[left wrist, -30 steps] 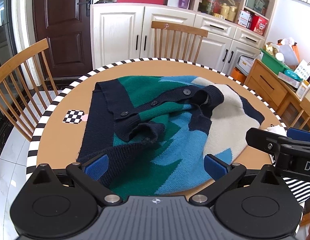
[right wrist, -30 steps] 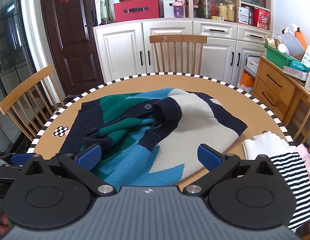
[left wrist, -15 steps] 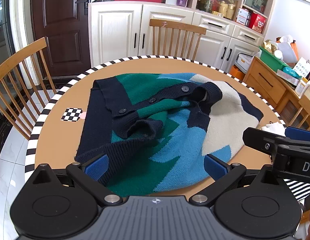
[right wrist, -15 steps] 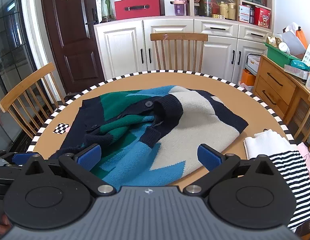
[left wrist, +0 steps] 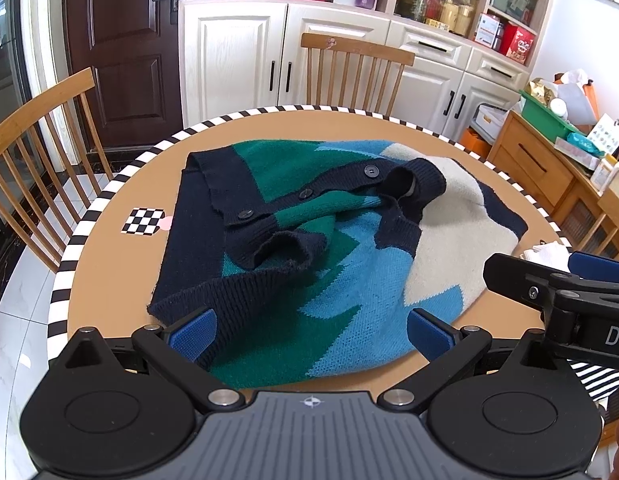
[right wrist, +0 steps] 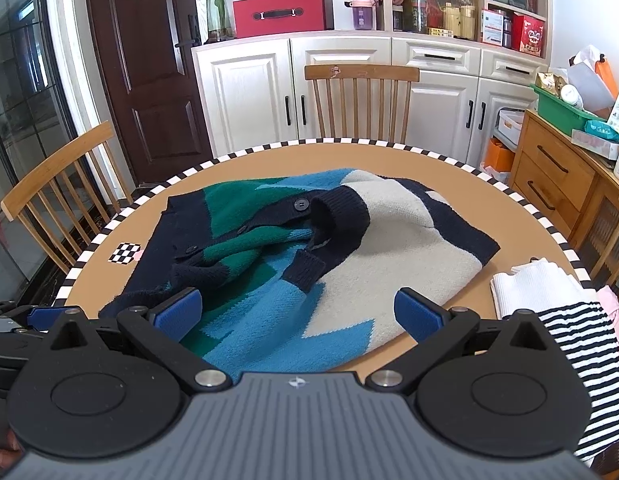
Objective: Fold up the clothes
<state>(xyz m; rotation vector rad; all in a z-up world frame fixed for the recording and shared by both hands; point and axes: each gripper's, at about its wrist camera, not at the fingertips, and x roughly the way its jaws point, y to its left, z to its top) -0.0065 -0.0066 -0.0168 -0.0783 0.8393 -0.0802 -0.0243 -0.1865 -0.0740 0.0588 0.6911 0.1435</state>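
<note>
A knitted cardigan (left wrist: 317, 240) (right wrist: 309, 248) in navy, green, blue and cream lies rumpled on the round wooden table (left wrist: 109, 272) (right wrist: 469, 184), buttons up, one navy cuff bunched near the middle. My left gripper (left wrist: 311, 330) hovers open over the cardigan's near hem, holding nothing. My right gripper (right wrist: 297, 314) is open too, above the near edge over the blue and cream part. The right gripper's fingers (left wrist: 549, 284) show at the right of the left wrist view.
A white folded cloth (right wrist: 533, 288) and a black-and-white striped garment (right wrist: 581, 344) lie at the table's right edge. A checkered marker (left wrist: 143, 221) sits on the left. Wooden chairs (left wrist: 349, 68) (right wrist: 57, 184) stand behind and left. White cabinets (right wrist: 349, 88) line the wall.
Both grippers have drawn back and risen slightly, so the table and cardigan sit a little farther off. The cardigan has not moved. Both stay open.
</note>
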